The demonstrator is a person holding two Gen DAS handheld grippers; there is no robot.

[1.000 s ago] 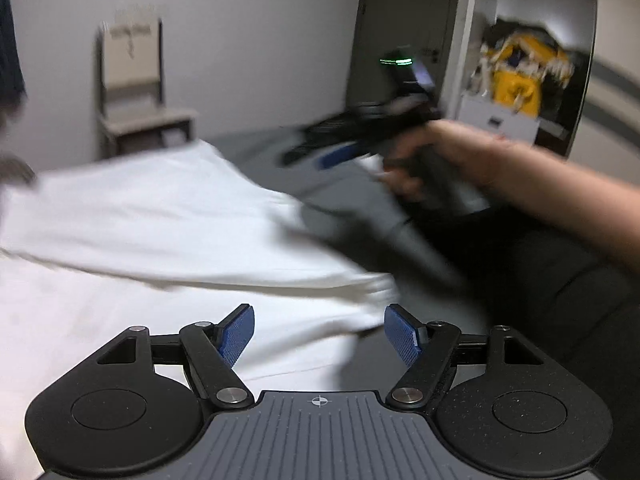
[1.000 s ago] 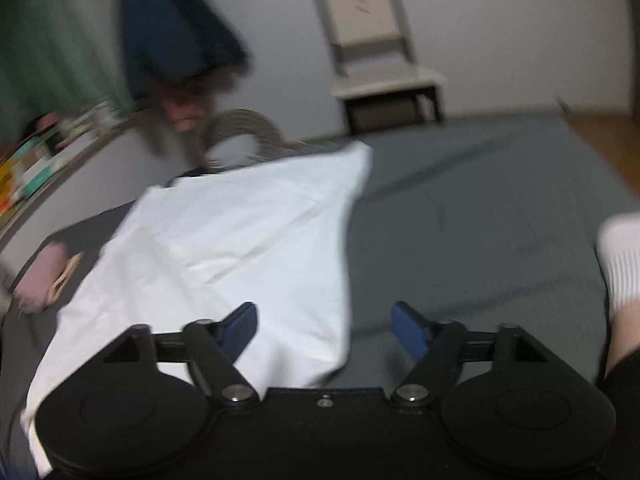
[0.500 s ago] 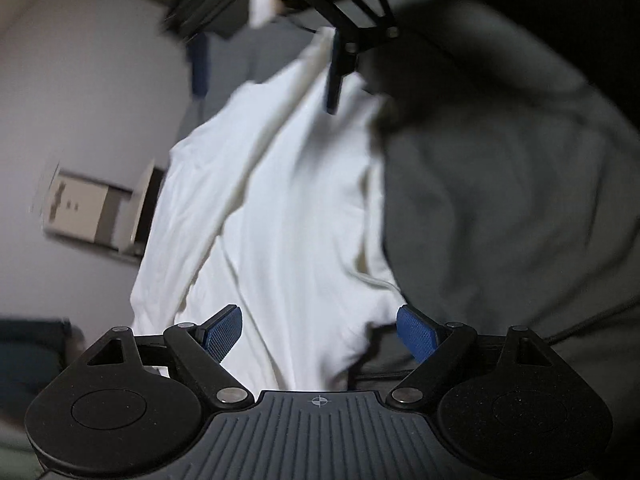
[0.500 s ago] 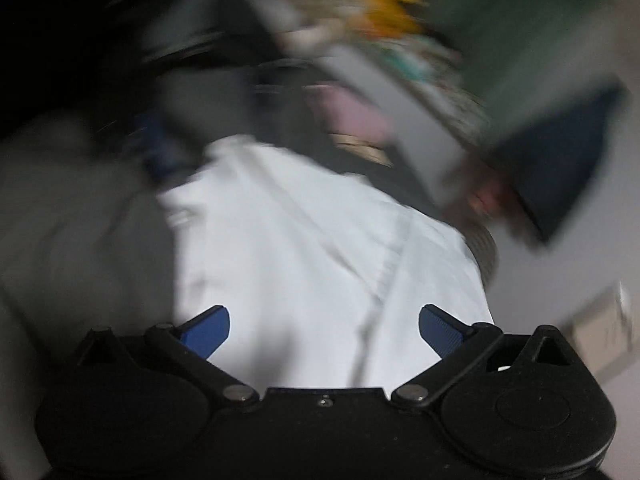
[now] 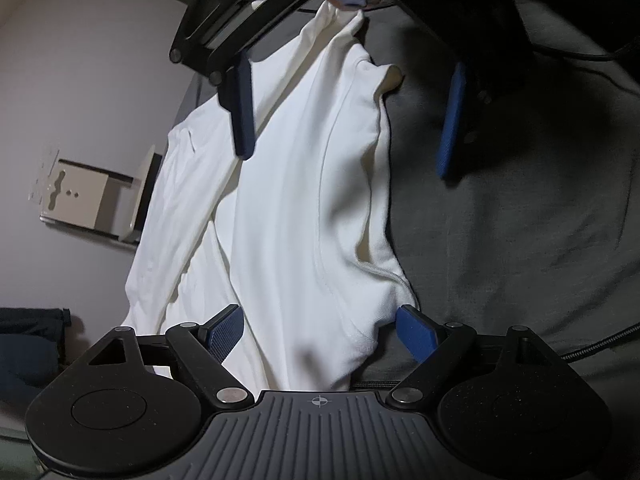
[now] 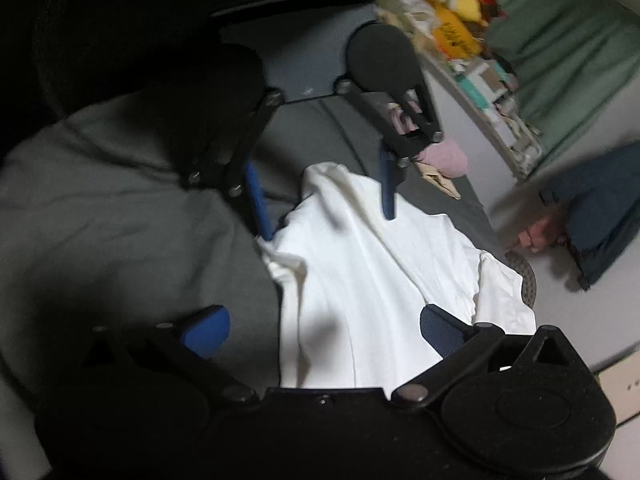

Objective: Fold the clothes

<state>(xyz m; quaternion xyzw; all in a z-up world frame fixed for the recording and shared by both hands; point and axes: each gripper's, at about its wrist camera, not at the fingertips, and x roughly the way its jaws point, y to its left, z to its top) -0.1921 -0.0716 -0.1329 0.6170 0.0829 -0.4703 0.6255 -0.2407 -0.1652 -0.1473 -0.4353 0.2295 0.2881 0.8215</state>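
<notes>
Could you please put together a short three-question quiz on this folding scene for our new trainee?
1. True or false: the left gripper is shut on the white garment.
2. What lies under the white garment? A) a wooden floor B) a grey bedsheet C) a glass table
3. Fill in: in the left wrist view, the right gripper faces the left gripper with its jaws ____.

Key:
1. False; its jaws are spread with cloth lying between them.
2. B
3. open
</notes>
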